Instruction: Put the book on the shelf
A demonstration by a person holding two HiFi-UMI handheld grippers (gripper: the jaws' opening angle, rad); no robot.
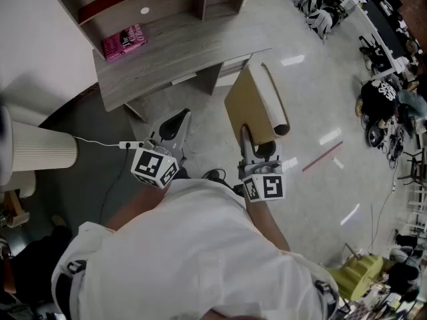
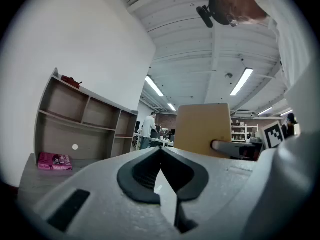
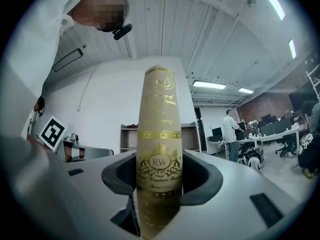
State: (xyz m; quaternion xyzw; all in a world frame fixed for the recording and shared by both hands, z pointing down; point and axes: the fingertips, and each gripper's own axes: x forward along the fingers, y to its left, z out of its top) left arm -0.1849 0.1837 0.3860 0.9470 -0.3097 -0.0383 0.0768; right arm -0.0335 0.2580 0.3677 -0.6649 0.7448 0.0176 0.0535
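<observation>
A tan book with a gold-printed spine stands upright between the jaws of my right gripper, which is shut on it. From the head view the book juts forward from the right gripper toward the wooden shelf unit. The shelf unit stands on a desk top, where a pink book lies at the left. My left gripper hangs beside the right one, shut and empty. In the left gripper view its pads meet, with the shelf and pink book ahead on the left.
A white ribbed cylinder stands at the left, with a power strip and cable on the floor beside it. A red strip lies on the floor at the right. Cluttered tables and bags fill the right side. A person stands far off.
</observation>
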